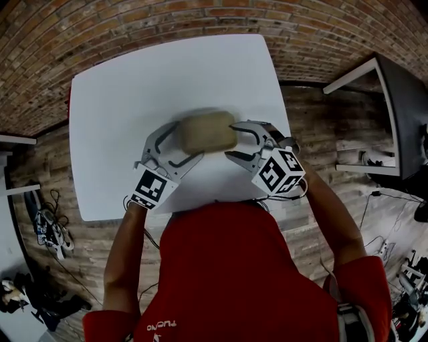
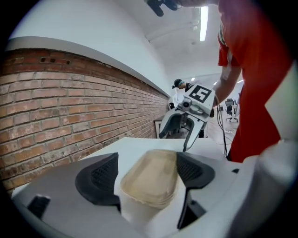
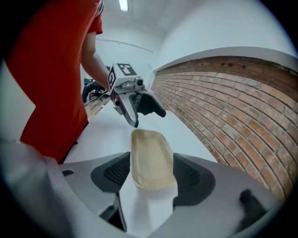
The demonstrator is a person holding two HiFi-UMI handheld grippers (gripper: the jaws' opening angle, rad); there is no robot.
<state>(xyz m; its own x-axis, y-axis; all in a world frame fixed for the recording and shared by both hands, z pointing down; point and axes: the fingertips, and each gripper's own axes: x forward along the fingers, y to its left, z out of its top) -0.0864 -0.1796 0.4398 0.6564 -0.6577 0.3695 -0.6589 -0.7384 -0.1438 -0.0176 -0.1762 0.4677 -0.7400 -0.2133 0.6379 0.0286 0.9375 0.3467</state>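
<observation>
The tan pad (image 1: pixel 207 131) is up in the air, just over the white table (image 1: pixel 120 100), with a gripper at each short end. It looks light. Its top dips a little inside a raised edge. I think it is soft or thin, so a hard squeeze could bend it. Its skin looks dull, not shiny, so it should not slip much. The short ends look like the best places to hold it, with a gentle squeeze.

The left gripper (image 1: pixel 187 141) has its jaws pinching one end of the pad. The right gripper (image 1: pixel 232 140) has its jaws pinching the other end.

The pad has no label or words on it. Each gripper carries a cube (image 1: pixel 277 170) with black and white squares, but these are not words. The red shirt (image 1: pixel 234 267) has small white letters low down, too small and turned to read. A brick wall (image 1: pixel 167 20) lies past the table.
</observation>
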